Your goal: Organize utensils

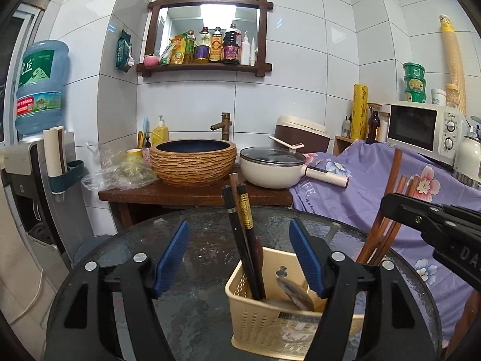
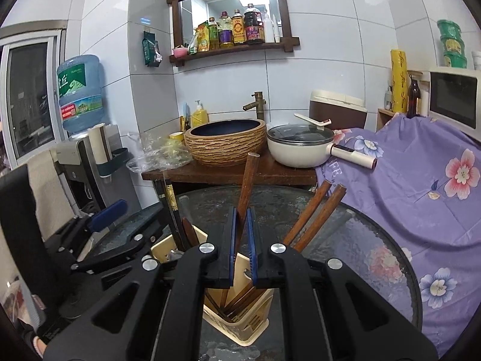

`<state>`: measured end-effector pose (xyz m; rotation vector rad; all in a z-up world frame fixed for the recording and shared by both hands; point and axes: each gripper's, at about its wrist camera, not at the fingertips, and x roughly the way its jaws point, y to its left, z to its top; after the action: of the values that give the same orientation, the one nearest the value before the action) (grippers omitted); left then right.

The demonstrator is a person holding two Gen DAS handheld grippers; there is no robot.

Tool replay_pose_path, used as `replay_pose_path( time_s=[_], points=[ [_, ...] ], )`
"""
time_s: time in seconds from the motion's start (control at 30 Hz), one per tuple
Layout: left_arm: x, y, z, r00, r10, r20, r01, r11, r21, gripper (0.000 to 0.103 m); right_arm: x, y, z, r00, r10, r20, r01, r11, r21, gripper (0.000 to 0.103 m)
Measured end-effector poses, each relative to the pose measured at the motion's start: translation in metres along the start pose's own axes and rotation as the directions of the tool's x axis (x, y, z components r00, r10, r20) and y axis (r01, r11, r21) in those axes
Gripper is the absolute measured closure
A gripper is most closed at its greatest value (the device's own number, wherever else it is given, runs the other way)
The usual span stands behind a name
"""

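A utensil basket [image 1: 264, 316] stands on the round glass table [image 1: 204, 240], with dark chopsticks [image 1: 243, 234] upright in its left compartment, a spoon [image 1: 293, 291] lying in the middle and wooden chopsticks [image 2: 312, 216] leaning out of its right compartment. Behind the table a wooden counter [image 1: 192, 194] carries a basin [image 1: 192, 162] with a lidded pan [image 1: 272, 165] to its right and plastic bags [image 1: 120, 171] to its left. A water dispenser [image 1: 39, 90] stands at far left, a microwave [image 1: 421, 129] at far right, and a shelf of bottles [image 1: 207, 45] hangs above the basin.
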<state>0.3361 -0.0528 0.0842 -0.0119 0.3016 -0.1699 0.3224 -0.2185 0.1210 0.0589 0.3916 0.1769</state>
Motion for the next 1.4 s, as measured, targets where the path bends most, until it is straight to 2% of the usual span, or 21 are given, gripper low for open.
replay_pose_path(
  time_s=[0.1, 0.27, 0.4, 0.43, 0.47, 0.5, 0.53, 0.6, 0.73, 0.8, 0.9, 1.0, 1.1, 1.23, 1.4],
  points=[
    [-0.004, 0.002, -0.006, 1.0, -0.002, -0.019, 0.002, 1.0, 0.001, 0.029, -0.001, 0.006, 0.0, 1.0, -0.002, 0.002, 0.002, 1.0, -0.024, 0.095],
    [-0.006, 0.009, -0.018, 0.998, 0.001, -0.056, -0.002, 1.0, -0.013, 0.025, 0.002, 0.01, -0.003, 1.0, 0.015, -0.027, -0.017, 0.999, -0.044, 0.095],
    [-0.01, 0.015, -0.024, 0.998, 0.004, -0.069, -0.005, 1.0, -0.015, 0.023, -0.005, 0.016, -0.007, 1.0, -0.002, -0.004, 0.002, 0.997, -0.078, 0.094],
    [-0.011, 0.016, -0.025, 0.997, 0.003, -0.072, -0.004, 1.0, -0.014, 0.022, -0.006, 0.016, -0.008, 1.0, 0.0, -0.006, -0.001, 0.997, -0.077, 0.092],
    [-0.013, 0.016, -0.027, 0.997, 0.001, -0.075, -0.002, 1.0, -0.014, 0.02, -0.007, 0.016, -0.009, 1.0, 0.004, -0.007, -0.005, 0.997, -0.074, 0.079],
    [-0.014, 0.017, -0.028, 0.997, -0.001, -0.076, 0.0, 1.0, -0.015, 0.018, -0.009, 0.017, -0.009, 1.0, 0.005, -0.003, -0.005, 0.997, -0.071, 0.059],
    [-0.015, 0.018, -0.029, 0.997, -0.002, -0.078, 0.001, 1.0, -0.016, 0.017, -0.012, 0.017, -0.01, 1.0, 0.002, 0.009, -0.001, 0.998, -0.068, 0.05],
    [-0.018, 0.019, -0.033, 0.996, -0.01, -0.086, 0.009, 1.0, -0.019, 0.015, -0.021, 0.016, -0.011, 0.999, -0.008, 0.041, 0.011, 0.998, -0.066, 0.048],
    [-0.024, 0.023, -0.044, 0.994, -0.017, -0.111, 0.015, 1.0, -0.017, 0.01, -0.035, 0.013, -0.016, 0.999, 0.011, 0.048, -0.009, 0.999, -0.036, 0.045],
    [-0.029, 0.026, -0.051, 0.992, -0.029, -0.122, 0.026, 0.999, -0.027, 0.007, -0.046, 0.012, -0.022, 0.998, 0.01, 0.065, -0.007, 0.999, -0.033, 0.032],
    [-0.039, 0.027, -0.061, 0.99, -0.039, -0.132, 0.036, 0.999, -0.028, 0.007, -0.066, 0.014, -0.033, 0.995, 0.003, 0.103, 0.002, 0.999, -0.046, 0.02],
    [-0.052, 0.029, -0.07, 0.991, -0.042, -0.131, 0.039, 0.999, -0.027, 0.007, -0.084, 0.015, -0.049, 0.993, 0.003, 0.118, 0.004, 0.999, -0.054, 0.014],
    [-0.065, 0.029, -0.081, 0.988, -0.058, -0.142, 0.053, 0.998, -0.035, 0.007, -0.097, 0.013, -0.068, 0.995, 0.021, 0.099, -0.017, 0.999, -0.045, 0.007],
    [-0.089, 0.025, -0.099, 0.986, -0.057, -0.154, 0.056, 0.998, -0.009, 0.007, -0.112, 0.01, -0.106, 0.997, 0.033, 0.063, -0.033, 0.999, -0.001, 0.006],
    [-0.127, 0.022, -0.125, 0.99, 0.009, -0.14, -0.002, 0.999, 0.05, 0.007, -0.131, 0.013, -0.148, 0.998, 0.035, 0.046, -0.036, 0.999, 0.024, 0.006]
  ],
)
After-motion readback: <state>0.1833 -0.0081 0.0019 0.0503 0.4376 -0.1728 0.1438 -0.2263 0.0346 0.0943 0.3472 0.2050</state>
